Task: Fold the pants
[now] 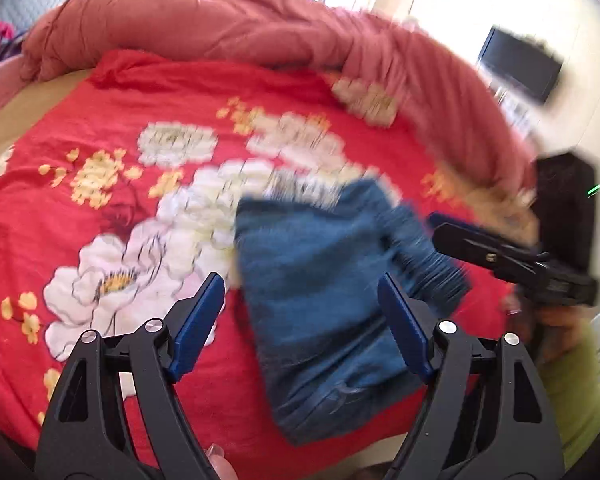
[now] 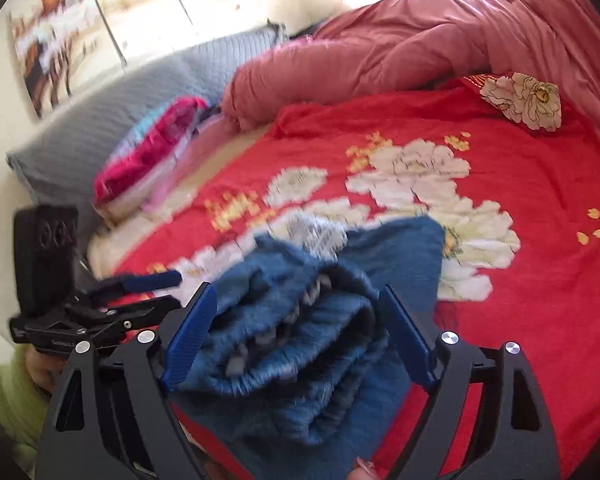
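Both tools stand apart: our left tool (image 1: 302, 324) over the folded jeans (image 1: 324, 304), our right tool (image 2: 298, 334) around the bunched hem at six o'clock; that loose roll could spring open on the bedspread (image 1: 148, 92); a snagging pad would drag the fold.

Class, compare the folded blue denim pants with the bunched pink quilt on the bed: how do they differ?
The blue denim pants are small and folded in a compact stack; the pink quilt is large and loosely heaped. The pants lie at the near edge, the quilt along the far side. Both rest on the red flowered bedspread.
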The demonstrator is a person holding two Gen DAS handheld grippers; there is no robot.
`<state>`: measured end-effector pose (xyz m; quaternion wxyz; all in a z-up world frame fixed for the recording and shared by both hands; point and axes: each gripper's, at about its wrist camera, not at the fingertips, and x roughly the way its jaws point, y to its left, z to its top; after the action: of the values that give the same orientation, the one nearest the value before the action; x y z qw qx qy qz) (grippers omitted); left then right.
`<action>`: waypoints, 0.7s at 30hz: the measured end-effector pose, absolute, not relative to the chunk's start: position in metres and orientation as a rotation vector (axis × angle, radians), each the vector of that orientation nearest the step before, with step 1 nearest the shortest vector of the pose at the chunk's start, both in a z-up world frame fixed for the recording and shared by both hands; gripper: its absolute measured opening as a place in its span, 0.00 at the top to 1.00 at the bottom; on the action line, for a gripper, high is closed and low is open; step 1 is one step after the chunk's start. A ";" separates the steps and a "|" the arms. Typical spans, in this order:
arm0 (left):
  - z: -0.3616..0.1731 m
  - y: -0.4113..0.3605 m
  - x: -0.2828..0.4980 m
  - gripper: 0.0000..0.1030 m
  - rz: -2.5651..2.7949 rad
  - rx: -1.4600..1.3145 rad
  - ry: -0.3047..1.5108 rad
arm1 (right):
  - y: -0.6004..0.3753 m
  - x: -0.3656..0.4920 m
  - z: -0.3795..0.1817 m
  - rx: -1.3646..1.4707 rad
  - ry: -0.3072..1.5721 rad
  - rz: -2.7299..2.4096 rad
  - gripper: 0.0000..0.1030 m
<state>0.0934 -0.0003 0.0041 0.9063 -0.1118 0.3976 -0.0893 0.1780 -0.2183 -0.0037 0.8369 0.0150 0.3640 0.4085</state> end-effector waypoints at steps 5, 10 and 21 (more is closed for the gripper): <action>-0.028 -0.015 0.081 0.31 -0.205 -0.198 0.914 | -0.224 0.163 -0.037 -0.114 0.866 0.730 0.20; -0.026 -0.011 0.071 0.30 -0.196 -0.184 0.898 | -0.228 0.158 -0.045 -0.097 0.858 0.718 0.20; 0.001 -0.024 0.043 0.51 -0.324 -0.123 0.827 | -0.237 0.147 0.008 -0.049 0.735 0.723 0.15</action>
<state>0.0430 -0.0238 0.0005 0.9012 -0.0593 0.3998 -0.1566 0.1467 -0.2371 0.0083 0.8697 -0.0236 0.3514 0.3459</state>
